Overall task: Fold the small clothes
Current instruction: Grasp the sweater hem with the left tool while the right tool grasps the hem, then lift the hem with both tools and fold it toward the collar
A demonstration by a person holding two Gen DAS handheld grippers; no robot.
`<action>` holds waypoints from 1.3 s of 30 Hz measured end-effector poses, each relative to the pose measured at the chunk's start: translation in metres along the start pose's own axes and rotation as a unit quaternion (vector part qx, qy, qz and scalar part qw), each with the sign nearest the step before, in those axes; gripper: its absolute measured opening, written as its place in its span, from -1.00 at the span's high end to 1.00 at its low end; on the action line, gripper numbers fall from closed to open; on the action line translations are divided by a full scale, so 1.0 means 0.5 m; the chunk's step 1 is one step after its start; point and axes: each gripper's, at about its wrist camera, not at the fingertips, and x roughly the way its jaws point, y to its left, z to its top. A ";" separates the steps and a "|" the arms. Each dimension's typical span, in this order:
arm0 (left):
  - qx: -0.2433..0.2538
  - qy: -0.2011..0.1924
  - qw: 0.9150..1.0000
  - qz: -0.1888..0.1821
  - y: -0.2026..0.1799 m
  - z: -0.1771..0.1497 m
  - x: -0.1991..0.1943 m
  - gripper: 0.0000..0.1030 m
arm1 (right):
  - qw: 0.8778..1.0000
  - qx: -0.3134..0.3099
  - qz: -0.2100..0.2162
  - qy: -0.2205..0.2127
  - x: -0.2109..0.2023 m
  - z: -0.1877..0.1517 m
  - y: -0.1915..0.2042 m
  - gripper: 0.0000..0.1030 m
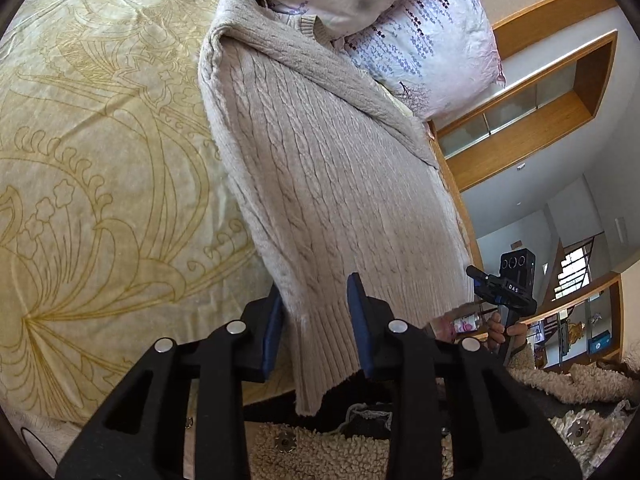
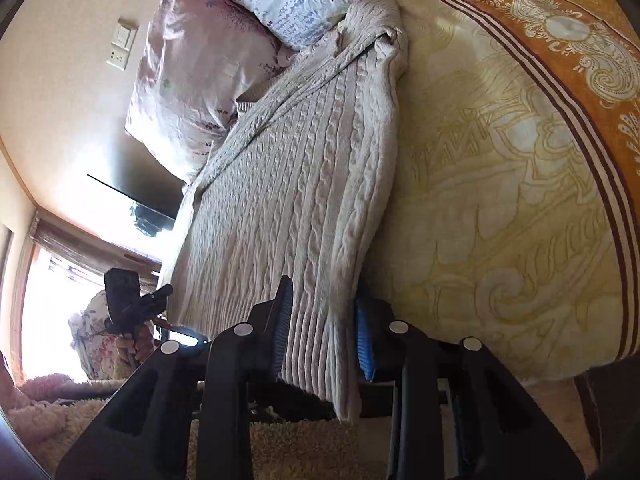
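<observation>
A beige cable-knit sweater (image 1: 320, 168) lies spread on a bed, on top of a yellow bedspread (image 1: 100, 160) with a swirly gold pattern. The sweater stretches away from both grippers toward the flowery pillows (image 1: 400, 20) at its far end. One sleeve is folded across the top of it.

The left gripper (image 1: 316, 320) has the ribbed bottom edge of the sweater between its two blue pads. One pad sits on each side of the hem, and the hem hangs down past them. The pictures do not make clear if the pads are squeezing it.

The right gripper (image 2: 324, 328) has the other corner of the same ribbed edge between its blue pads, and again it is hard to tell if they pinch.

Seen from the left gripper, a hand (image 1: 508, 330) holds the right gripper off to the side, just past the sweater's edge.
</observation>
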 end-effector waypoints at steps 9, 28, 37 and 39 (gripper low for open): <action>0.047 0.031 0.998 0.013 -0.025 -0.009 0.032 0.86 | 0.991 -0.119 -0.062 -0.010 0.022 -0.038 0.052 0.80; 0.071 -0.149 0.985 0.056 -0.043 0.143 -0.045 0.88 | 0.934 -0.225 -0.166 -0.223 0.026 0.101 0.165 0.83; 0.052 -0.208 0.972 0.100 -0.041 0.305 -0.012 0.88 | 0.893 -0.237 -0.242 -0.297 0.070 0.246 0.199 0.83; 0.046 -0.214 0.970 0.107 -0.038 0.337 0.002 0.88 | 0.889 -0.234 -0.254 -0.300 0.092 0.270 0.197 0.83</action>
